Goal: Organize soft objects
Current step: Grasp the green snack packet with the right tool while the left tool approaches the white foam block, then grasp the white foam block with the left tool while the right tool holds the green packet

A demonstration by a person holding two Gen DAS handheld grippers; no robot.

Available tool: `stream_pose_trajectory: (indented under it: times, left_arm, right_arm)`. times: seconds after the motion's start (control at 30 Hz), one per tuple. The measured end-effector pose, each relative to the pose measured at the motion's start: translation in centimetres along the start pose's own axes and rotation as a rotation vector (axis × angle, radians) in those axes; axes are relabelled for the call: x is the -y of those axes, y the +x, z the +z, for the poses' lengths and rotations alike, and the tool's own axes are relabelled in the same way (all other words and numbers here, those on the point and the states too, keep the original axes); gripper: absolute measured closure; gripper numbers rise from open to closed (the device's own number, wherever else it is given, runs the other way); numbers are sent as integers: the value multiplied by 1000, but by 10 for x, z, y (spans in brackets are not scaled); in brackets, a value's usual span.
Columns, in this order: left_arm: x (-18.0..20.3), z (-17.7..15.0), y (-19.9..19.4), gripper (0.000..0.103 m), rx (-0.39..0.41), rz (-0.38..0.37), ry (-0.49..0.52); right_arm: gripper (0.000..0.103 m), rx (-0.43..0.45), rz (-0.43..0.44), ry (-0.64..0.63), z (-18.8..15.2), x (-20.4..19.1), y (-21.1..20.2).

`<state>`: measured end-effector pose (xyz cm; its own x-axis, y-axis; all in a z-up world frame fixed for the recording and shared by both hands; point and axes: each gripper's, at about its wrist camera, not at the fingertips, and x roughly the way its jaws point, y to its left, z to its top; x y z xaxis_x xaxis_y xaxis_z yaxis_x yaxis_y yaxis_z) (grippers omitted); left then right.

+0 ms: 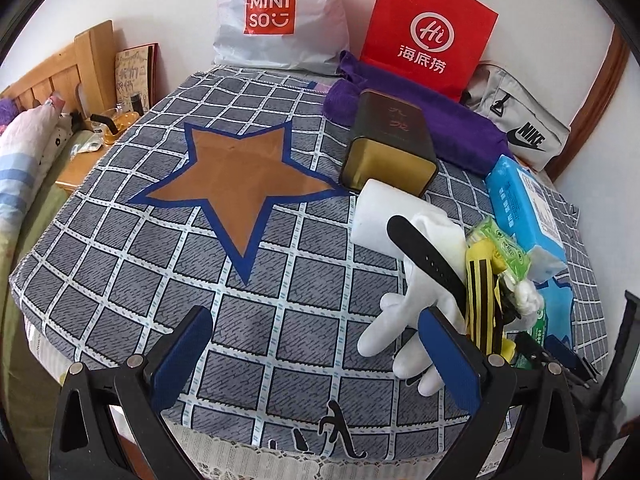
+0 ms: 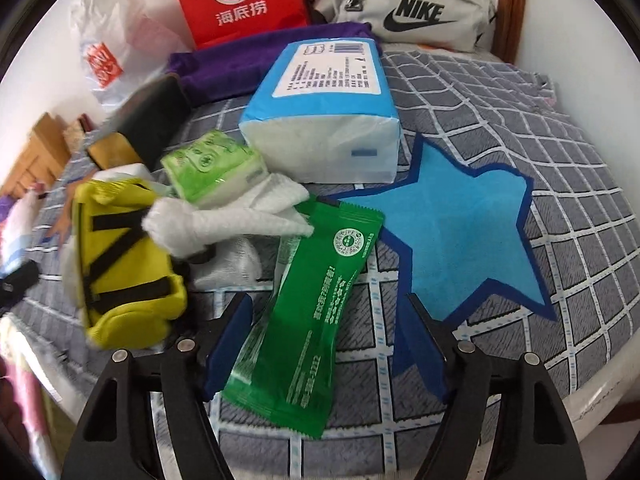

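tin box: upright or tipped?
Tipped. The tin box lies on its side on the checked cloth, gold end facing the camera.

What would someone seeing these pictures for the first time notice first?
Probably the big brown star on the checked bedspread, empty in front of the left gripper, and the blue star to the right of the right gripper. Next, the heap between them: white glove, yellow striped pouch, blue tissue pack, and a green packet lying between the right gripper's open fingers. The red paper bag stands out at the back.
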<state>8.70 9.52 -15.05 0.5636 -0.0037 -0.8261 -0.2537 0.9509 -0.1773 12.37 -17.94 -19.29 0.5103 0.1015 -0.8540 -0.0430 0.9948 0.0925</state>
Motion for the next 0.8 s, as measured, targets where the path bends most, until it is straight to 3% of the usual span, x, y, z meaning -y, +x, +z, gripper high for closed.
stream_pose_trajectory:
  times: [0.1, 0.17, 0.23, 0.37, 0.53, 0.8]
  left_arm:
    - [1, 2, 3, 0, -1, -14, 14]
    - [5, 2, 5, 0, -5, -30, 33]
    - [11, 1, 9, 0, -12, -47, 62]
    - [20, 0, 19, 0, -36, -52, 91]
    - [15, 13, 24, 0, -39, -88, 28]
    - [19, 32, 27, 5, -20, -87, 39]
  right_arm:
    - [39, 32, -46, -41, -3, -8, 1]
    - [51, 37, -39, -59, -2, -6, -1]
    - [70, 34, -33, -72, -2, 1, -4]
    - [72, 21, 2, -66, -5, 24, -10]
    - [72, 16, -6, -47, -8, 44, -15]
    - [72, 13, -14, -64, -2, 47, -10]
